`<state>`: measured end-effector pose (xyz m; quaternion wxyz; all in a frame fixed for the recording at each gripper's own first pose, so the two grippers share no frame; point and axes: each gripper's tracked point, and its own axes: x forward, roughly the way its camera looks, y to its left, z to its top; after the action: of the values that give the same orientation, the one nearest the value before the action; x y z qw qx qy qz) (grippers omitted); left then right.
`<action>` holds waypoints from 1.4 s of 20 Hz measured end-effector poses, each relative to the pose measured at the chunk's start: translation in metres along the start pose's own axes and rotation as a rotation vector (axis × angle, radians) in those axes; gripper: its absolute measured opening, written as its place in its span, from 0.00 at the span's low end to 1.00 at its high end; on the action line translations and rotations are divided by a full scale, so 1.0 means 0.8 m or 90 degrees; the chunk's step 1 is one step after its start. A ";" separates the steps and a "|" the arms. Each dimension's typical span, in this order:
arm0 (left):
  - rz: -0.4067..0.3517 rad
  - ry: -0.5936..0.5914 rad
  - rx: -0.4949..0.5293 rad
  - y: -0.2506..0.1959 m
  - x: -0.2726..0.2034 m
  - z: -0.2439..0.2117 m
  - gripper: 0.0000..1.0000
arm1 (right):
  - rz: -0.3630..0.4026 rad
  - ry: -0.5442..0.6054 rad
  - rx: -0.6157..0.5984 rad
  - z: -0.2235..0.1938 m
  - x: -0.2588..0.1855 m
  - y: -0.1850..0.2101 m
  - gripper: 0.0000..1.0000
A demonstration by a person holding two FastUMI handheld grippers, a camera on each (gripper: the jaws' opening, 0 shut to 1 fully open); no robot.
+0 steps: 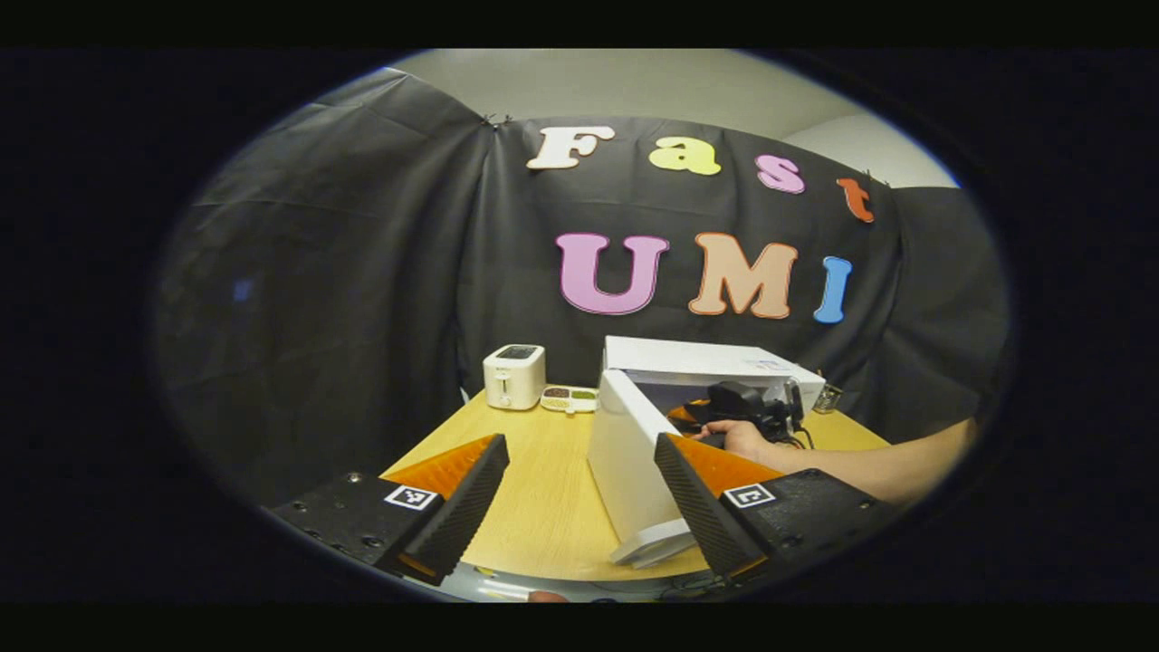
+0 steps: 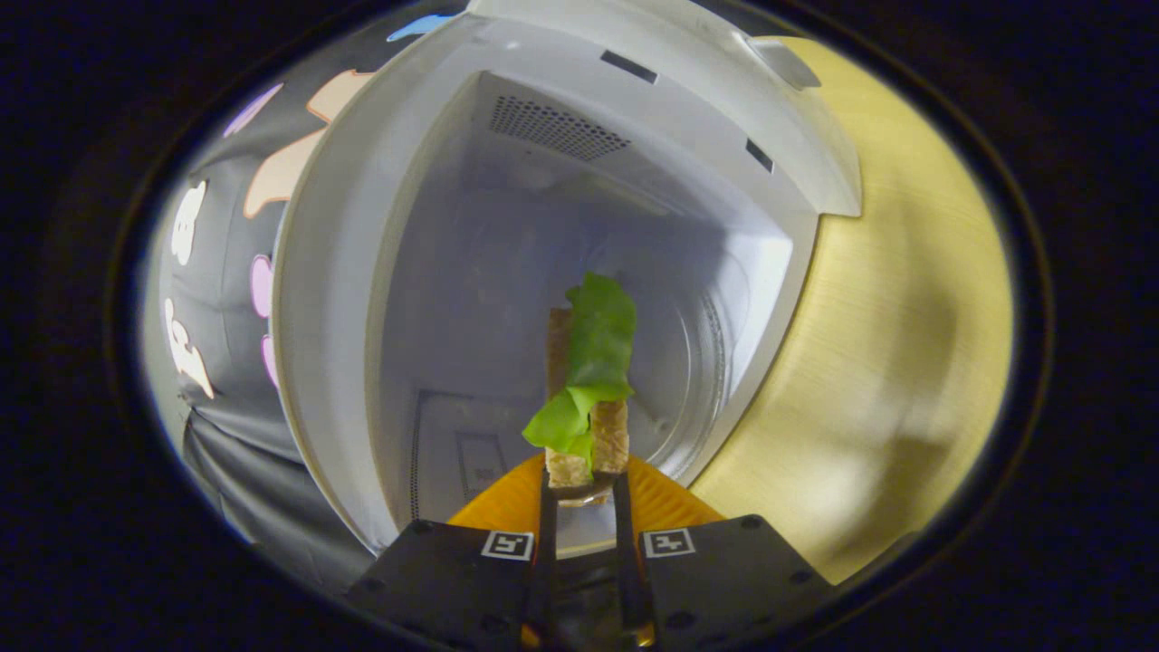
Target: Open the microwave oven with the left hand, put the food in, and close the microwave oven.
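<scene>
The white microwave oven (image 1: 702,362) stands on the wooden table with its door (image 1: 629,462) swung open toward me. My left gripper (image 1: 579,471) hangs open in front of the door, nothing between its fingers. In the left gripper view, a hand (image 1: 738,436) holds the right gripper (image 1: 751,407) at the oven's opening. In the right gripper view, my right gripper (image 2: 584,493) is shut on the food, a sandwich (image 2: 587,398) of bread slices with green lettuce. It points into the oven's white cavity (image 2: 507,272), above the round turntable (image 2: 684,371).
A small white toaster (image 1: 513,376) and a white tray of small foods (image 1: 569,398) stand at the table's back left. The wooden tabletop (image 1: 534,480) lies bare between them and my left gripper. A bare forearm (image 1: 878,462) reaches in from the right.
</scene>
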<state>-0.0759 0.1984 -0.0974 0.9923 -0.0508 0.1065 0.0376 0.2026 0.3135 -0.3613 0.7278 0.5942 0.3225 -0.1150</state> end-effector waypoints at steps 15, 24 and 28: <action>0.013 0.000 0.001 -0.007 0.002 0.003 0.99 | -0.056 0.015 -0.005 0.017 0.007 -0.023 0.80; 0.008 -0.009 0.002 -0.012 -0.003 0.004 0.99 | -0.045 0.027 -0.082 0.018 -0.029 -0.027 0.91; 0.001 0.002 0.026 -0.003 -0.013 -0.004 0.99 | -0.010 -0.018 -0.139 0.041 -0.062 -0.014 0.91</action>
<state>-0.0864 0.1947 -0.0976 0.9929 -0.0305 0.1090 0.0361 0.1695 0.2690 -0.3377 0.7917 0.5070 0.3277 -0.0935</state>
